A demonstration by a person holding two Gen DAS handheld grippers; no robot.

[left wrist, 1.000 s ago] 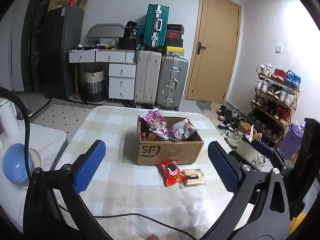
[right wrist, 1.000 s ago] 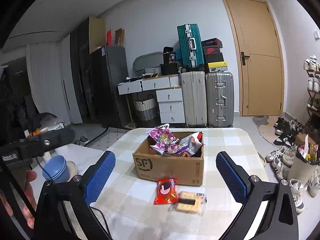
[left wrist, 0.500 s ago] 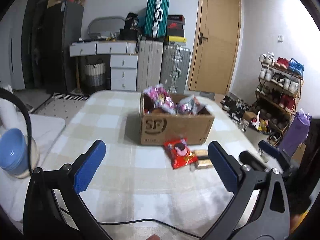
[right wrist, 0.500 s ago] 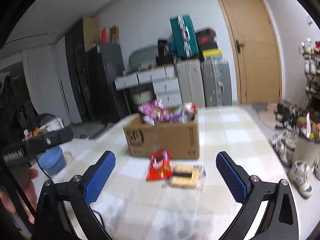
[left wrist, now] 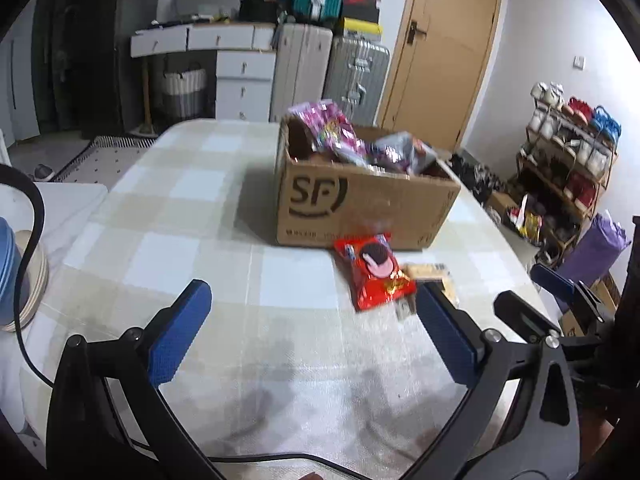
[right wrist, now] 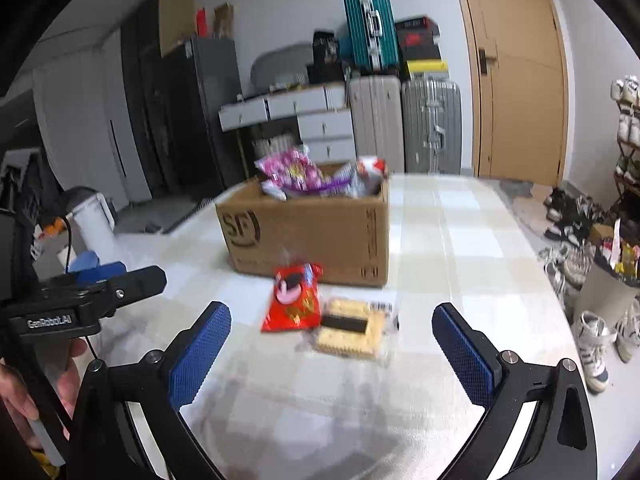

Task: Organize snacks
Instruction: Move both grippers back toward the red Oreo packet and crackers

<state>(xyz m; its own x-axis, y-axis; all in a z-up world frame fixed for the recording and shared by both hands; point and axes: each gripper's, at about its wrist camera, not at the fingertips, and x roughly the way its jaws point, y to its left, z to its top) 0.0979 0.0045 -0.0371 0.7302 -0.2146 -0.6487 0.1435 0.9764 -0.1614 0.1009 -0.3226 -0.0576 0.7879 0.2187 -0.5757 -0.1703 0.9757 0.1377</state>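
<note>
A brown SF cardboard box (left wrist: 360,208) (right wrist: 316,236) stands on the checked table, holding several snack bags, the pink one (left wrist: 332,128) (right wrist: 292,168) sticking up highest. In front of it lie a red cookie packet (left wrist: 374,272) (right wrist: 295,298) and a clear pack of biscuits (right wrist: 352,328) (left wrist: 434,276). My left gripper (left wrist: 316,332) is open, just short of the red packet, its right finger covering part of the biscuits. My right gripper (right wrist: 332,352) is open too, with the biscuit pack lying just beyond its fingers. Neither holds anything.
The checked tablecloth (left wrist: 192,208) (right wrist: 472,240) spreads to the left and right of the box. Blue bowls (left wrist: 8,276) sit on a side surface at left. A shoe rack (left wrist: 568,168) and loose shoes (right wrist: 592,336) stand right of the table. Suitcases (right wrist: 404,120) and drawers stand behind.
Both grippers have dropped lower and moved forward toward the table; the box and the two packets look larger and closer. Jaws stayed open, nothing was picked up.
</note>
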